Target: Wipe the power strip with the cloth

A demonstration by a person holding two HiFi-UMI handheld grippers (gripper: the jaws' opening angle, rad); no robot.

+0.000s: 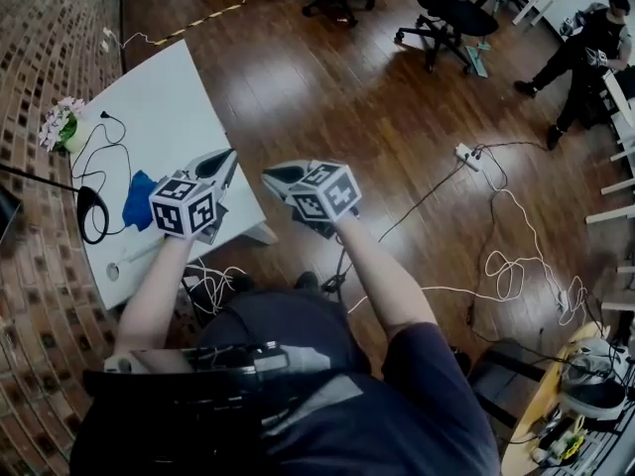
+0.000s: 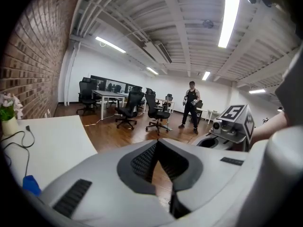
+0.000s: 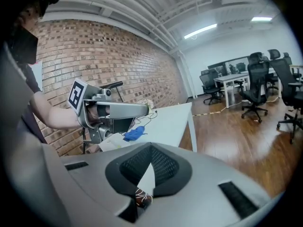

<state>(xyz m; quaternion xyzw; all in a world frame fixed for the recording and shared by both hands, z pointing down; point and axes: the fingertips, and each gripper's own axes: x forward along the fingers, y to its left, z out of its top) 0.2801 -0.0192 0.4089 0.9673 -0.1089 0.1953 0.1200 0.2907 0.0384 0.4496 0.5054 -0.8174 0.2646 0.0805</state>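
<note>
Only the head view shows you the floor, where one power strip [image 1: 466, 155] lies with its cables, well apart from the surface [image 1: 169, 97]. The fingers of your left gripper [image 1: 228, 159] and of your right gripper [image 1: 270, 176] are pressed together and hold nothing. The one blue cloth [image 1: 139, 199] lies on the surface, left of the left fingers, not touched. A white bar [image 1: 142, 252] lies near it; whether it is a second strip, I cannot tell.
</note>
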